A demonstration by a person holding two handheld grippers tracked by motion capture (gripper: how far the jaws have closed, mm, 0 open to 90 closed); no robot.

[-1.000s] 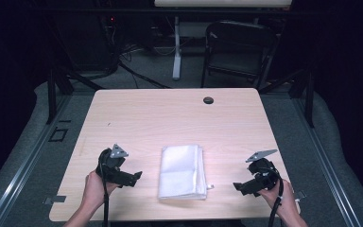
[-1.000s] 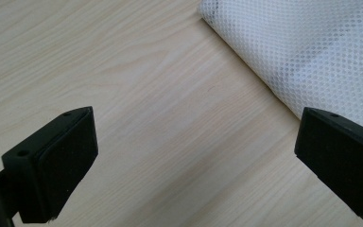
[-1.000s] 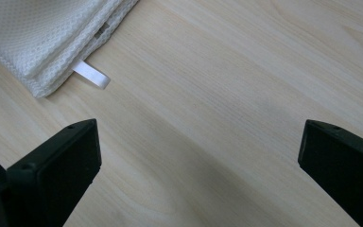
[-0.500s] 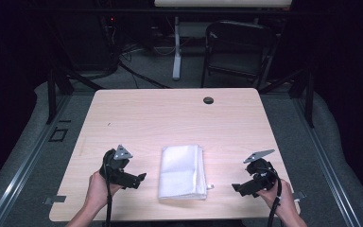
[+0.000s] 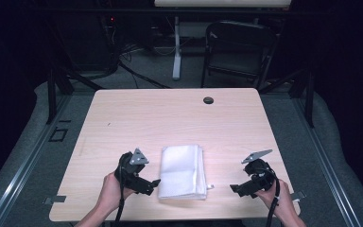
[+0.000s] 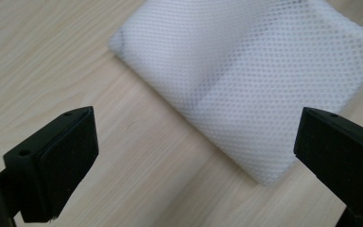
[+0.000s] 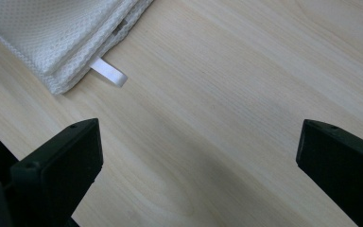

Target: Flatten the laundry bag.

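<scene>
High view, table: a pale wooden table (image 5: 179, 118) with a small dark round grommet (image 5: 208, 100) near its far edge
High view, cloth: a folded white mesh cloth (image 5: 181, 171) lies flat near the person's edge of the table, roughly midway between the two grippers
High view, left gripper: the left gripper (image 5: 154, 182) sits just beside the cloth's near left corner, its tip right at the cloth's edge; I cannot tell whether it touches
High view, right gripper: the right gripper (image 5: 234, 188) is held low over bare wood, well apart from the cloth's right side, pointing toward it
High view, background: a dark folding chair (image 5: 238, 52) stands beyond the table on the grey floor

Left gripper view, jaws: spread wide, nothing between them but table and cloth
Left gripper view, cloth: the mesh cloth (image 6: 255, 80) fills the upper right, its corner reaching down toward the right jaw; bare wood lies under the left jaw

Right gripper view, jaws: also spread wide, over bare wood
Right gripper view, cloth: the stacked folded edges of the cloth (image 7: 61, 33) show at upper left, with a small white ribbon tag (image 7: 108, 73) sticking out onto the table; the cloth is clear of both jaws
</scene>
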